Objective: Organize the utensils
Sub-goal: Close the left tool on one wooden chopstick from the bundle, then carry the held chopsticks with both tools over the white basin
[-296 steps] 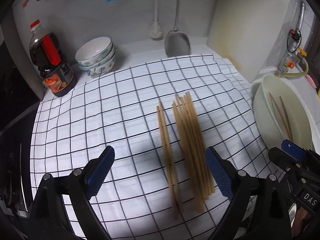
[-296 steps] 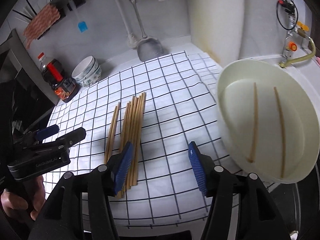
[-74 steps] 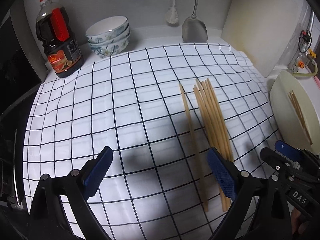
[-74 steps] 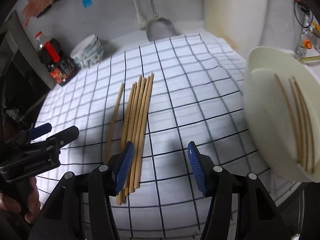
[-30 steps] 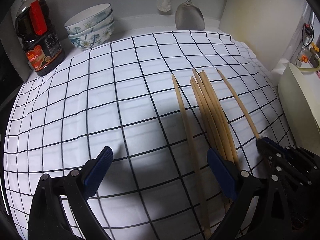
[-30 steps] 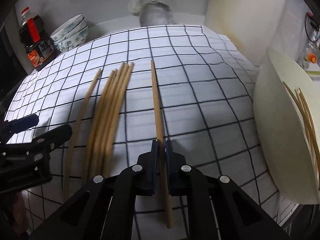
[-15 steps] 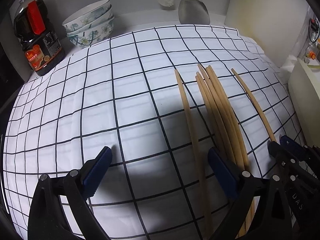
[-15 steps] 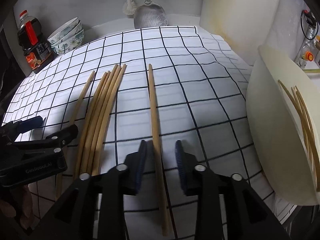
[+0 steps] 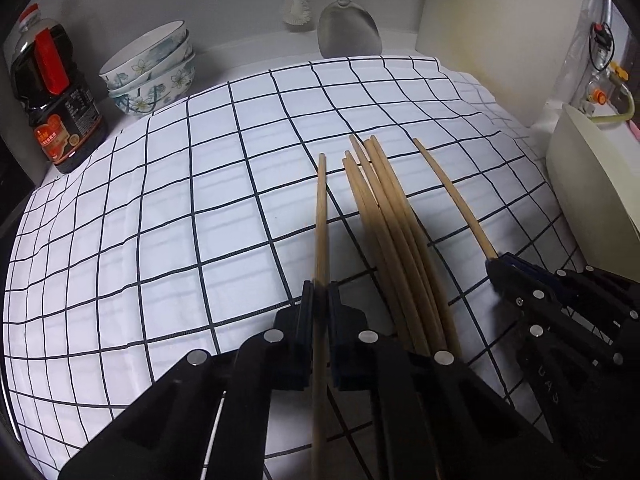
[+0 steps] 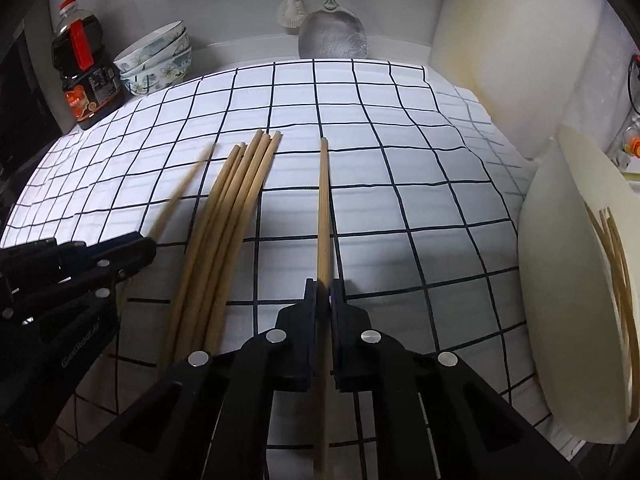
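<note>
Checked cloth (image 9: 160, 240), both tongs angled down, each clamping 1 chopstick

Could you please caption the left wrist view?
Left gripper shut on one chopstick beside the bundle on checked cloth.

Checked cloth (image 9: 168, 216) covers the counter (image 9: 256, 46) — chopsticks (image 9: 394, 216), bowls (image 9: 150, 66), bottle (image 9: 54, 92) rest there.

Long wooden chopsticks (image 9: 394, 216) lie bunched on the checked cloth (image 9: 160, 220), two apart.
</note>
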The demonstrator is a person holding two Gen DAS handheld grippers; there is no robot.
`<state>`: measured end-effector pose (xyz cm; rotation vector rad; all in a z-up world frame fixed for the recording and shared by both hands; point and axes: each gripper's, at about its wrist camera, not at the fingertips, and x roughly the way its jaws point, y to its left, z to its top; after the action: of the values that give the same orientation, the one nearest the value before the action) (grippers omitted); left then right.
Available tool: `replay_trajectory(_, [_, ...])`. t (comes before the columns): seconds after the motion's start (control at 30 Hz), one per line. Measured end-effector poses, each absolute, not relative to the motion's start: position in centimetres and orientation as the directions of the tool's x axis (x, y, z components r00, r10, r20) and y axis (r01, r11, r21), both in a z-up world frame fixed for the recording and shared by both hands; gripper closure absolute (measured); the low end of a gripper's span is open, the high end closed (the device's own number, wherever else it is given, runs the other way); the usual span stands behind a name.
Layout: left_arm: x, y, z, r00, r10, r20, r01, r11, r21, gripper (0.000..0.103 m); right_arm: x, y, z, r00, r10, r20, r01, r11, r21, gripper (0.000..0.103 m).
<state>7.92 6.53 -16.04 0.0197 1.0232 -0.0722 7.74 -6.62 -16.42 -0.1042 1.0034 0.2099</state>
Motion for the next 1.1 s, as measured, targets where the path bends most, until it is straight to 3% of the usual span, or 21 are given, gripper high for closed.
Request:
replay_trajectory(0.27, [7.1, 7.3, -15.0, 0.482, -0.074, -0.873, 0.078, 0.996, -0.042, 0.096, 6.8, -7.8, -14.7, 0.517, 0.194, -0.834, -0.178, 0.977, 0.118, 0.097])
replay_trajectory(0.6, [5.9, 5.6, -8.8, 0.542, -0.132, -0.83, 0.137, 0.988, -0.067, 0.096, 4.3, -10.6, -8.8, 0.572, 0.256, -0.779, -0.143, 0.967, 0.213, 0.097])
replay_trajectory(0.87, [6.1, -1.6, -3.8, 0.559, -0.281, -0.78, 0.27, 0.951, -0.148, 0.096, 2.0, -19.2, -4.5, 0.64, 0.188, -0.745, -0.01, 0.972, 0.236, 0.097])
replay_trajectory(1.1, [7.3, -11.0, -2.4, 0.507, -0.394, -0.767, 0.395, 0.897, -0.2, 0.096, 0.6, -27.2, -4.4, 0.653, 0.107, -0.75, 0.118, 0.963, 0.241, 0.097])
